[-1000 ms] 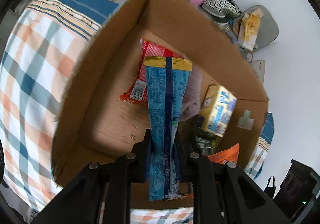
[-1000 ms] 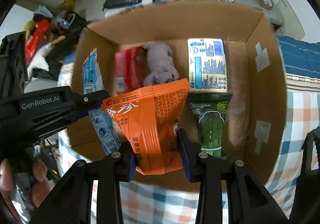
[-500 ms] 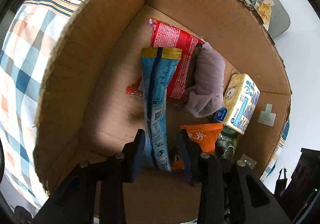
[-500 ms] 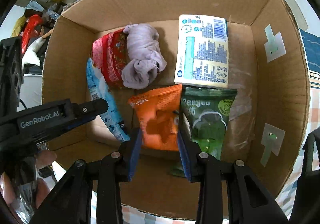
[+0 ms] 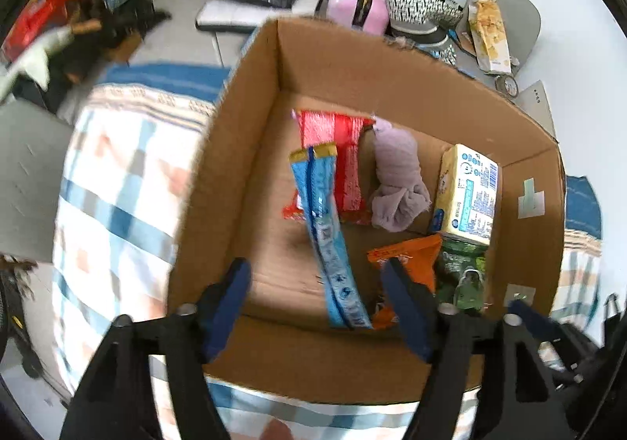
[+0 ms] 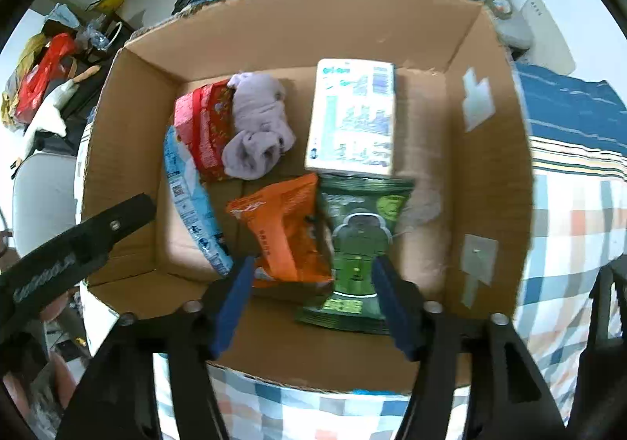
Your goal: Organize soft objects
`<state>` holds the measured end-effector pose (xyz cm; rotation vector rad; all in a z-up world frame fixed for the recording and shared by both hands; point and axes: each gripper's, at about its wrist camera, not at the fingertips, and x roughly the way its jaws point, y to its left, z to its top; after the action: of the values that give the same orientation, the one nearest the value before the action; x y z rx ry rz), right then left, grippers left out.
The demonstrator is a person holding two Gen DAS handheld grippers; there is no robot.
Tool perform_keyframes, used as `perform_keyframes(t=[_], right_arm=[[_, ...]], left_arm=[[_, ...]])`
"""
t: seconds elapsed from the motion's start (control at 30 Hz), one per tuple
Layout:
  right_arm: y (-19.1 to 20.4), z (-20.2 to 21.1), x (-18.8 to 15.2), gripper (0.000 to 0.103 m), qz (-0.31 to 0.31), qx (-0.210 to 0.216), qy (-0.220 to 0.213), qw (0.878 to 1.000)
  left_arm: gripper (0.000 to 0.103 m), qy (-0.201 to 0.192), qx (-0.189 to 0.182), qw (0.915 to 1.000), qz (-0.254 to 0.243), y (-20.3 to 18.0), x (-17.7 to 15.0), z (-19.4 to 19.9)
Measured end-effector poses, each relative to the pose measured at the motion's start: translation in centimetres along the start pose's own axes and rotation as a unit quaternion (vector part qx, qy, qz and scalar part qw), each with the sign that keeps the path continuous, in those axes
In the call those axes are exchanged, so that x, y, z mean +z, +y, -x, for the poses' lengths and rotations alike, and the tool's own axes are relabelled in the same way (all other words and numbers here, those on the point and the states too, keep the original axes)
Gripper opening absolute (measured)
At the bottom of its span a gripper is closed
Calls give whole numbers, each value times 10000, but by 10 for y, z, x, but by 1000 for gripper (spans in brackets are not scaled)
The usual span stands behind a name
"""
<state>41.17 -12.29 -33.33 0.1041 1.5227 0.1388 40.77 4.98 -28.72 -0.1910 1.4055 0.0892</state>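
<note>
A cardboard box (image 5: 243, 150) (image 6: 129, 150) stands on a checked cloth. Inside lie a long blue packet (image 5: 329, 228) (image 6: 188, 197), a red packet (image 5: 345, 157) (image 6: 200, 126), a rolled lilac cloth (image 5: 395, 181) (image 6: 258, 126), a pale yellow tissue pack (image 5: 466, 197) (image 6: 352, 118), an orange snack bag (image 5: 407, 255) (image 6: 282, 228) and a green bag (image 5: 462, 275) (image 6: 360, 240). My left gripper (image 5: 317, 283) is open and empty above the box's near edge. My right gripper (image 6: 309, 283) is open and empty above the orange and green bags.
The checked cloth (image 5: 109, 204) (image 6: 580, 228) surrounds the box. Beyond the box are a pink case (image 5: 352, 0), a patterned bag (image 5: 419, 4), a grey chair (image 5: 509, 20) and floor clutter at far left (image 6: 47, 75). The left gripper's arm (image 6: 70, 251) reaches in from the left.
Both grippers have opened, released the blue packet and the orange bag into the box, and pulled back up and out. The packets now lie on the box floor.
</note>
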Motion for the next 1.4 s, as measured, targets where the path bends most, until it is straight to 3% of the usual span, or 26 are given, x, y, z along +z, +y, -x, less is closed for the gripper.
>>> perform_keyframes(t=[0.07, 0.23, 0.47, 0.67, 1.07, 1.4], right_arm=[[-4, 3, -2, 79, -48, -124, -48, 9999], [-13, 13, -8, 102, -128, -358, -224, 9990], [-21, 29, -20, 103, -192, -571, -401, 9974], [-18, 64, -39, 103, -152, -479, -722, 9961], [-14, 195, -127, 103, -152, -288, -1938, 9805], [-8, 286, -201, 103, 17, -247, -2491, 9682]], left_arm=[[96, -133, 155, 9997, -139, -3, -3, 5], [101, -340, 264, 9986, -315, -9, -10, 12], [101, -588, 267, 9974, -321, -7, -20, 33], [101, -1063, 293, 9926, -510, -11, -43, 82], [101, -2106, 287, 9753, -595, -7, -115, 215], [101, -2329, 240, 9704, -593, -4, -172, 276]])
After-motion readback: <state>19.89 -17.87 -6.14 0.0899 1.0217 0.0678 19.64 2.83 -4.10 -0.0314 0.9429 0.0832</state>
